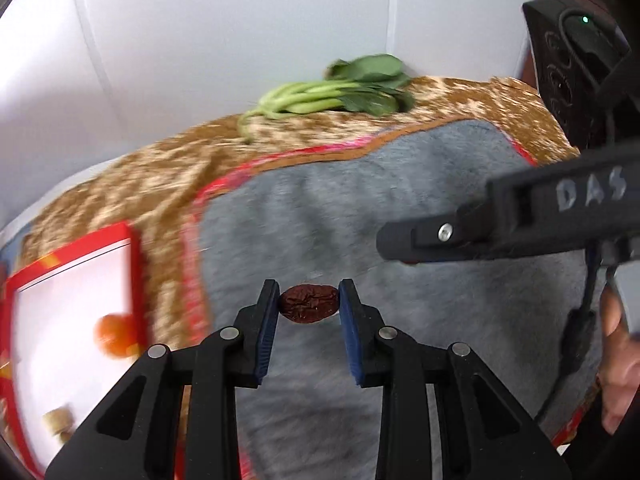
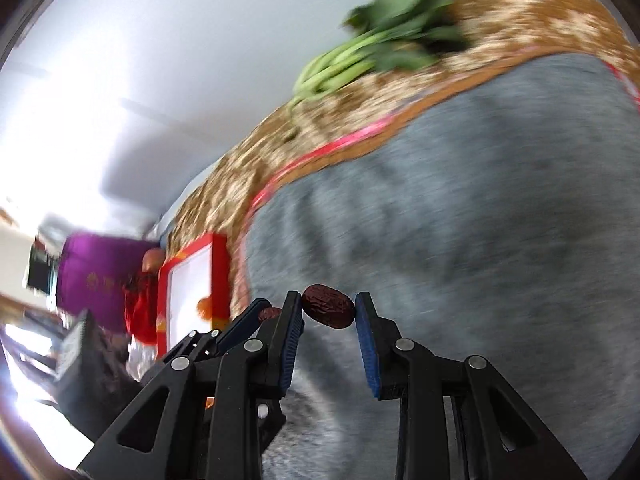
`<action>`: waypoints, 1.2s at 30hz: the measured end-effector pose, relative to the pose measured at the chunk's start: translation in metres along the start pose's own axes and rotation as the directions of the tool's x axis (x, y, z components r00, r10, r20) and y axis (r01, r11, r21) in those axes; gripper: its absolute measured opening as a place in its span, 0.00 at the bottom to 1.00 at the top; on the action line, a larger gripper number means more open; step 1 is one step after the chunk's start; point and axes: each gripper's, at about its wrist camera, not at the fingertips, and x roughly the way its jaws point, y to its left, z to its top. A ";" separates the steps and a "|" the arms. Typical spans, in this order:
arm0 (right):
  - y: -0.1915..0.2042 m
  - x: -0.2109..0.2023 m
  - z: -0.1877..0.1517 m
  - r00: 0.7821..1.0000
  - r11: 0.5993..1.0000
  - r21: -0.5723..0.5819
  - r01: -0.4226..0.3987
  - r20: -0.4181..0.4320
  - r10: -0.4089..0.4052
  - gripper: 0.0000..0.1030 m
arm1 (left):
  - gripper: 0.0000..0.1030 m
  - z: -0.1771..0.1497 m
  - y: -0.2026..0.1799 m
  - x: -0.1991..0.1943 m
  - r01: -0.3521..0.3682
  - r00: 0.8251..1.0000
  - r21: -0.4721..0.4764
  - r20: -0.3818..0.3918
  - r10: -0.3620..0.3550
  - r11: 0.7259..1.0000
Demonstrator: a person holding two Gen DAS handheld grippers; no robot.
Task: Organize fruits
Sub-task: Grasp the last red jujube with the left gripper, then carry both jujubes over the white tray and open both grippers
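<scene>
My left gripper [image 1: 309, 303] is shut on a wrinkled dark red date [image 1: 309, 309], held end to end between its blue pads above the grey mat [image 1: 360, 208]. My right gripper [image 2: 328, 312] is shut on a second dark red date [image 2: 328, 311], held slantwise over the same mat [image 2: 460, 220]. In the right wrist view the left gripper's fingers [image 2: 244, 320] show just to the left, with its date [image 2: 269, 313] peeking out. The right gripper's body [image 1: 500, 220] crosses the left wrist view at the right. A red-rimmed white box [image 1: 76, 304] at the left holds an orange fruit [image 1: 114, 334].
A bunch of green leafy stalks [image 1: 332, 92] lies on the brown patterned cloth [image 1: 132, 184] at the far edge, by a white wall. A person's hand [image 1: 620, 364] shows at the right. A purple bag [image 2: 100, 276] and red items stand beyond the box [image 2: 192, 292].
</scene>
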 end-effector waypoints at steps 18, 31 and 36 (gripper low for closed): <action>0.130 0.054 -0.053 0.996 0.932 -0.350 -0.094 -0.027 0.090 0.27 | 0.27 -0.088 0.131 -0.098 -0.328 0.931 -0.295 0.059 0.360 0.897; 0.159 0.071 -0.083 0.995 0.880 -0.464 -0.103 -0.050 0.090 0.27 | 0.27 -0.106 0.163 -0.109 -0.367 0.912 -0.367 0.039 0.408 0.855; 0.160 0.071 -0.086 0.995 0.872 -0.480 -0.096 -0.045 0.085 0.27 | 0.27 -0.106 0.171 -0.111 -0.373 0.907 -0.391 0.037 0.420 0.841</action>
